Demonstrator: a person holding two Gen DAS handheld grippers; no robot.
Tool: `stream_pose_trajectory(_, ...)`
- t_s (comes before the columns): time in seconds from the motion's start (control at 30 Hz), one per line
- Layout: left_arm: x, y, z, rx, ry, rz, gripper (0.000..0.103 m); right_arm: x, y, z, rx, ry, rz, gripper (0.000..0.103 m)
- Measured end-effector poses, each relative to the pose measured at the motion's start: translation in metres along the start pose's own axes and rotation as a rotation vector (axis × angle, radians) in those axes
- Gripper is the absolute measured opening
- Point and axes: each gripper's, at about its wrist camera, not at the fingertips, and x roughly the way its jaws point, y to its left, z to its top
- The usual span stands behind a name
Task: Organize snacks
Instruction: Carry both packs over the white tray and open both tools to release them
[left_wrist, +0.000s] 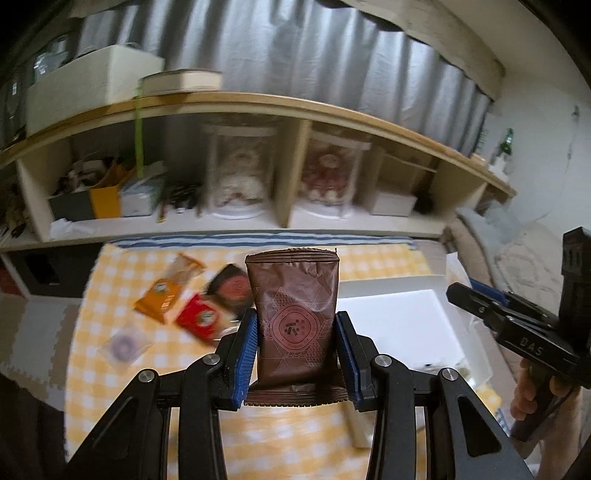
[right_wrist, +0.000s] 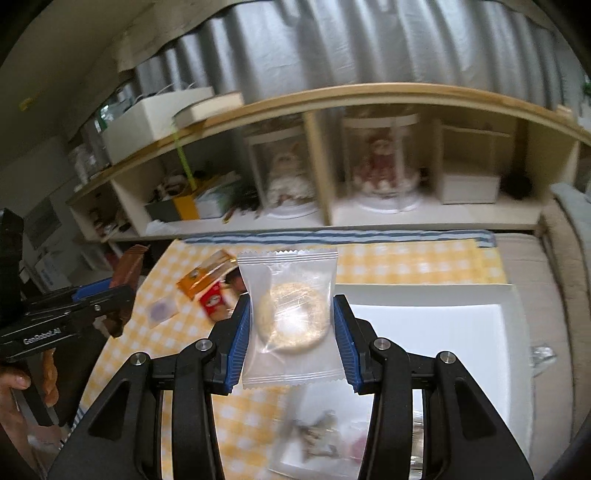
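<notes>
Left gripper (left_wrist: 295, 354) clamps brown packet (left_wrist: 293, 314); right gripper (right_wrist: 291, 343) clamps clear cookie packet (right_wrist: 291, 317), probably bound for white box (right_wrist: 424, 332) at three o'clock.

I see a brown foil-like snack packet (left_wrist: 293, 325), matt with fine creases, between ribbed blue pads (left_wrist: 246, 354) that look rubbery. My other grip has a clear glossy plastic wrapper (right_wrist: 291, 317) over a pale, grainy biscuit. The gripper frames are matt black plastic with shiny metal pins. Below lies a yellow checked cloth (left_wrist: 295, 435); behind, a pale wooden shelf (left_wrist: 258, 101).
</notes>
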Motion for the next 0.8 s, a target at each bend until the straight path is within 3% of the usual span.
stream_pose_trajectory(0.2, 0.033, -0.036, 0.004, 0.012, 0.047, -0.066, 0.04, -0.021, -0.046, -0.007, 0.049, 0.003, -0.082, 0.044)
stream_pose_trajectory(0.37, 0.085, -0.058, 0.007, -0.012, 0.126, -0.103, 0.04, -0.021, -0.081, -0.022, 0.107, 0.038, -0.115, 0.044)
stream_pose_trajectory(0.8, 0.216, -0.062, 0.008, -0.137, 0.327, -0.14, 0.04, 0.047, -0.113, -0.053, 0.226, 0.225, -0.042, 0.044)
